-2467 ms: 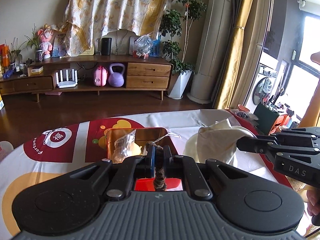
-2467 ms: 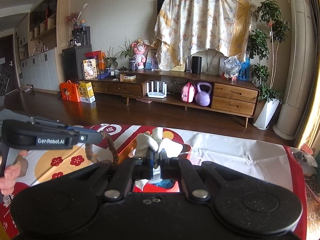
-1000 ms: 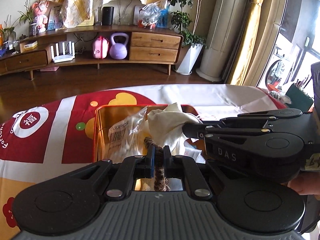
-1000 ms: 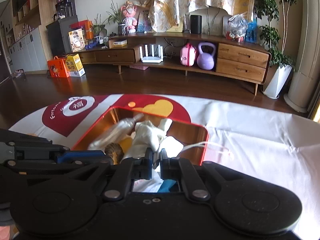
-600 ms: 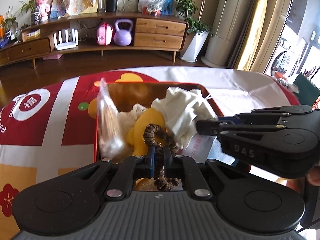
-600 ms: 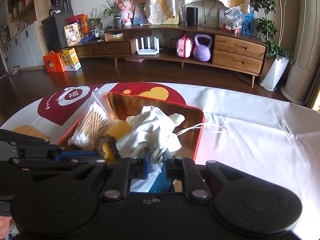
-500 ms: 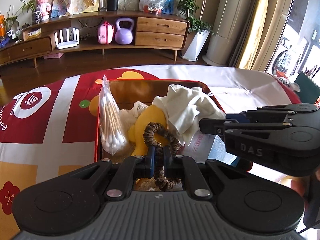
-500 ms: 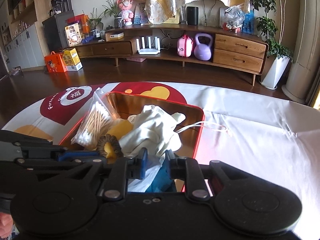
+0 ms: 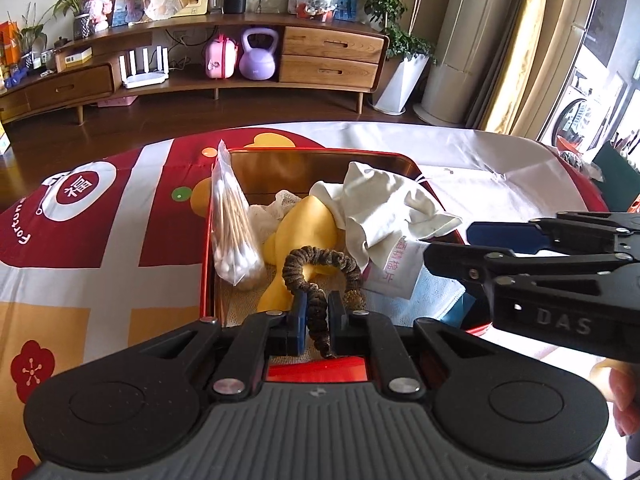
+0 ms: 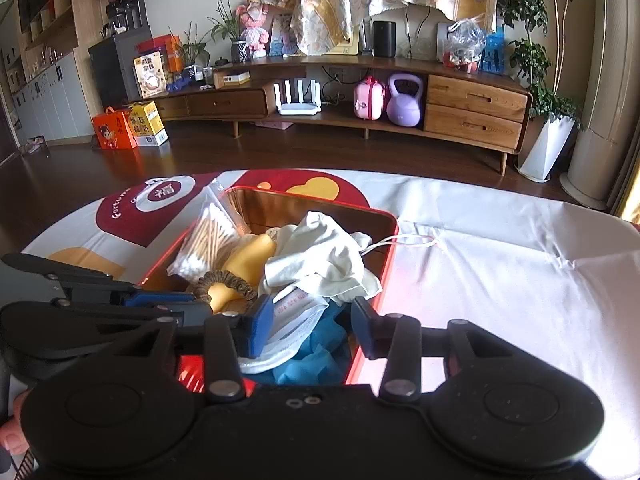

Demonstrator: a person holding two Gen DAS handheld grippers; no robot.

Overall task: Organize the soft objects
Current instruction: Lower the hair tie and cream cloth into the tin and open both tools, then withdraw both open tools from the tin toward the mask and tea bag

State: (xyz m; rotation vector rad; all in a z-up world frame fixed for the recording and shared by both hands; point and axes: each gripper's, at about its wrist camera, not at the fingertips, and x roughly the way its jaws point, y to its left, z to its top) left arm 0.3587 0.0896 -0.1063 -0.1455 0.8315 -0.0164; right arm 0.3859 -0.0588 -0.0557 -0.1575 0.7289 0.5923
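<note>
A red tin (image 9: 360, 155) (image 10: 320, 196) with a golden inside sits on the table. In it lie a bag of cotton swabs (image 9: 234, 236) (image 10: 206, 240), a yellow soft piece (image 9: 300, 236) (image 10: 248, 260), a cream cloth pouch (image 9: 384, 208) (image 10: 324, 256), a sachet (image 9: 394, 268) (image 10: 298, 312) and blue cloth (image 10: 316, 360). My left gripper (image 9: 317, 312) is shut on a brown hair scrunchie (image 9: 320, 264) (image 10: 224, 282) over the tin's near end. My right gripper (image 10: 314, 324) has its jaws opening, apart from the pouch, which rests in the tin.
A red, white and yellow tablecloth (image 9: 120, 220) (image 10: 500, 260) covers the table. The pouch's drawstring (image 10: 408, 240) trails over the tin's right rim. A wooden sideboard (image 10: 400, 92) stands across the floor. A hand (image 9: 624, 404) shows at the right edge.
The right gripper has let go of the cream pouch, which now lies in the tin, and drawn back with its jaws spreading. The left gripper still pinches the scrunchie above the tin.
</note>
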